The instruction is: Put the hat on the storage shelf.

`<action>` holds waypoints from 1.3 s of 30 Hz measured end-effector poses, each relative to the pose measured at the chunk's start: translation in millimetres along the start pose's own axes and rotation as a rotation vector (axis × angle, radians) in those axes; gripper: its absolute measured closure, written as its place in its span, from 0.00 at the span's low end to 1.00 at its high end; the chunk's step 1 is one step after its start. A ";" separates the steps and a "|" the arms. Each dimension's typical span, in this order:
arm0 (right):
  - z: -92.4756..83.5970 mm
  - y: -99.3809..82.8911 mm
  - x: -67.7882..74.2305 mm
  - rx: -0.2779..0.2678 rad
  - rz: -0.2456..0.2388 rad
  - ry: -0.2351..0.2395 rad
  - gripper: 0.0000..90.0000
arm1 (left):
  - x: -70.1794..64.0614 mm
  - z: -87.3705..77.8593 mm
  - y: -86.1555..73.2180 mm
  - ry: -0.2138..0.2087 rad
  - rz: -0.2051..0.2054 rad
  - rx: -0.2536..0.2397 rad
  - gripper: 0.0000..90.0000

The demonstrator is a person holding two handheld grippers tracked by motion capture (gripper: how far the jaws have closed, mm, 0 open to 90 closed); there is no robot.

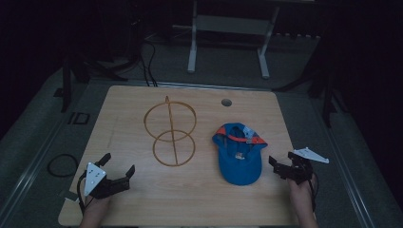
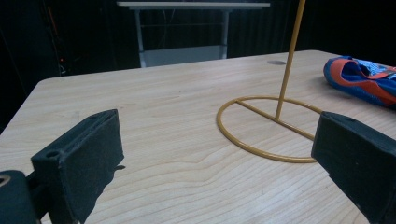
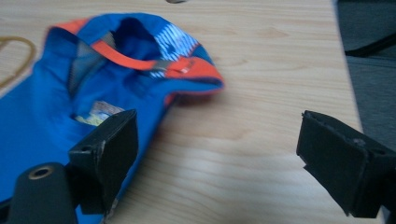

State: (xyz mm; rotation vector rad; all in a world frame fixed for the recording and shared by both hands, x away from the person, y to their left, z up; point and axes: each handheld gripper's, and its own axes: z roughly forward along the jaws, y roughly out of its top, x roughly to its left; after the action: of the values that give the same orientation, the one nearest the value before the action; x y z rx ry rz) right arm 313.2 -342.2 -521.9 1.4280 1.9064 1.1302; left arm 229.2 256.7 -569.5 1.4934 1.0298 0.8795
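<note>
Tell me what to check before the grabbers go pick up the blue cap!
1. Right gripper open: ok, jaws stand wide apart.
2. Left gripper open: ok, jaws wide apart, nothing between them.
3. Blue cap free to grab: ok, it lies upside down on the wooden table, nothing on top.
4. Right gripper touching the cap: not ok, it sits just beside the cap's edge.
5. Yellow wire stand upright and apart from the cap: ok.
6. Which part of the cap to pinch: cannot tell.
</note>
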 end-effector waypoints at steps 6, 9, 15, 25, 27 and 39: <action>6.1 18.4 7.1 -0.015 0.003 0.078 0.15 | 1.3 0.5 -0.7 0.007 -0.001 0.018 0.03; 10.8 27.9 11.4 -0.014 -0.026 0.097 0.15 | 0.7 0.6 -0.4 0.003 0.003 0.024 0.03; 24.2 44.0 17.2 -0.019 -0.074 0.134 0.20 | 0.9 0.7 -0.4 0.003 0.004 0.032 0.03; 49.1 67.6 23.3 -0.019 -0.110 0.133 0.24 | 1.0 1.1 -0.6 -0.004 0.003 0.036 0.03; 54.5 72.0 24.2 -0.020 -0.111 0.129 0.24 | 1.2 1.2 -0.7 -0.004 0.002 0.037 0.03; 90.6 85.2 31.3 0.024 -0.136 0.122 0.25 | 1.7 1.6 -0.6 -0.016 -0.001 0.041 0.03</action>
State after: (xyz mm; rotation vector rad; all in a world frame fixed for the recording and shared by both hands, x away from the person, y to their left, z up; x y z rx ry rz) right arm 419.1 -274.8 -495.4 1.2456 2.0742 1.1562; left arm 231.2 257.7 -570.3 1.5318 1.0420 0.8493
